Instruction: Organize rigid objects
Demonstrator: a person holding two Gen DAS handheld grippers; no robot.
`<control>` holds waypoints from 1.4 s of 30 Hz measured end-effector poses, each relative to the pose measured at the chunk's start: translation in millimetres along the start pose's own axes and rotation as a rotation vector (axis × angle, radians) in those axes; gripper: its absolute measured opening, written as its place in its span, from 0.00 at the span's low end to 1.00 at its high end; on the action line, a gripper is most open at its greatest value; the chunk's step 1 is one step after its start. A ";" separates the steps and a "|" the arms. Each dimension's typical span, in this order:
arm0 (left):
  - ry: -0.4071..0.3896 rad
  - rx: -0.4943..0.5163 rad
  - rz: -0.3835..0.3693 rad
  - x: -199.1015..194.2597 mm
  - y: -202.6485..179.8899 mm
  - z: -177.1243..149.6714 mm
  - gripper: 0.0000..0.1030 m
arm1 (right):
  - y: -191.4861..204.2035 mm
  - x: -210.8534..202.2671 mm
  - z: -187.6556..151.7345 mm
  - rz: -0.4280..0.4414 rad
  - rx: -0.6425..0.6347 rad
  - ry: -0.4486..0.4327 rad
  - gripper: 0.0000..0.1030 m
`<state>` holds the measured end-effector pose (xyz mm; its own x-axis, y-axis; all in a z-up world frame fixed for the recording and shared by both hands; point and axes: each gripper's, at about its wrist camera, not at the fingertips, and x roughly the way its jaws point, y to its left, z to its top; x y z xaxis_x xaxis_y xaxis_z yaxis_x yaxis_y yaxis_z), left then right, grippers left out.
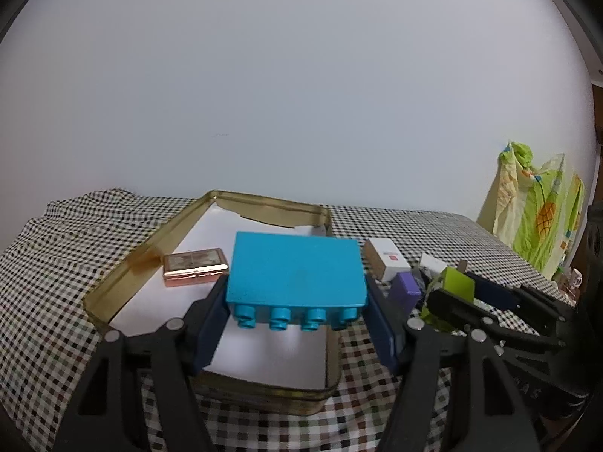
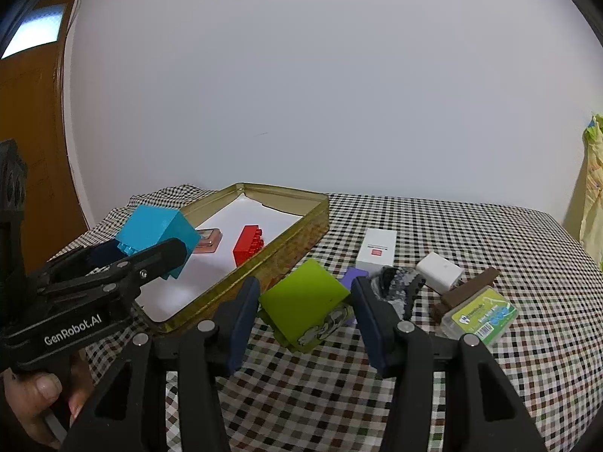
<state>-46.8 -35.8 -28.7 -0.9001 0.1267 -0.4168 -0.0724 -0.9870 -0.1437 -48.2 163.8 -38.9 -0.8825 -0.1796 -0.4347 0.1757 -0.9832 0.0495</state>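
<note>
**Listener:** What is in front of you?

**Operator:** Largest first: a checked tablecloth (image 2: 433, 226) covers the table. On its left half sits an open gold tin (image 1: 124, 278), lined with white paper. Inside it I see a red brick (image 2: 248, 245) towards the far right and a small copper case (image 1: 195, 266) by the left wall.

**Listener:** And your tongs?

**Operator:** My left gripper (image 1: 297, 301) is clamped on a blue brick (image 1: 297, 275), pads pressed to both its sides, studs facing me. It hangs over the near half of the tin. My right gripper (image 2: 305, 309) is closed on a green block (image 2: 305, 301), held over the cloth just right of the tin's near corner.

**Listener:** How do you place the blue one well?

**Operator:** I judge it should go down flat in the bare near area, clear of the copper case and the red brick, and be released only once it rests on the paper. The green block should wait to one side so the two grippers don't collide.

**Listener:** Anything left outside?

**Operator:** Further right on the cloth: a white box (image 2: 377, 252), a white charger (image 2: 439, 271), a purple piece (image 2: 354, 277), a brown bar (image 2: 471, 288) and a green-labelled case (image 2: 478, 316).
</note>
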 end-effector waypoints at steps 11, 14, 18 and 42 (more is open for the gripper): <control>0.006 -0.003 0.017 1.4 13.4 1.4 0.65 | 12.6 12.7 4.4 0.013 -0.026 0.014 0.52; 0.007 -0.011 0.034 1.8 19.7 2.2 0.65 | 15.4 17.0 5.7 0.016 -0.033 0.016 0.52; 0.013 -0.024 0.045 3.0 29.1 3.1 0.65 | 19.5 20.2 7.5 0.023 -0.042 0.021 0.52; 0.106 -0.022 0.086 32.3 62.8 10.1 0.65 | 41.5 52.9 23.0 0.055 -0.095 0.045 0.52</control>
<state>-84.7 -94.7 -42.1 -0.8519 0.0529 -0.5210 0.0133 -0.9924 -0.1224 -97.6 112.8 -39.2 -0.8503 -0.2296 -0.4736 0.2657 -0.9640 -0.0097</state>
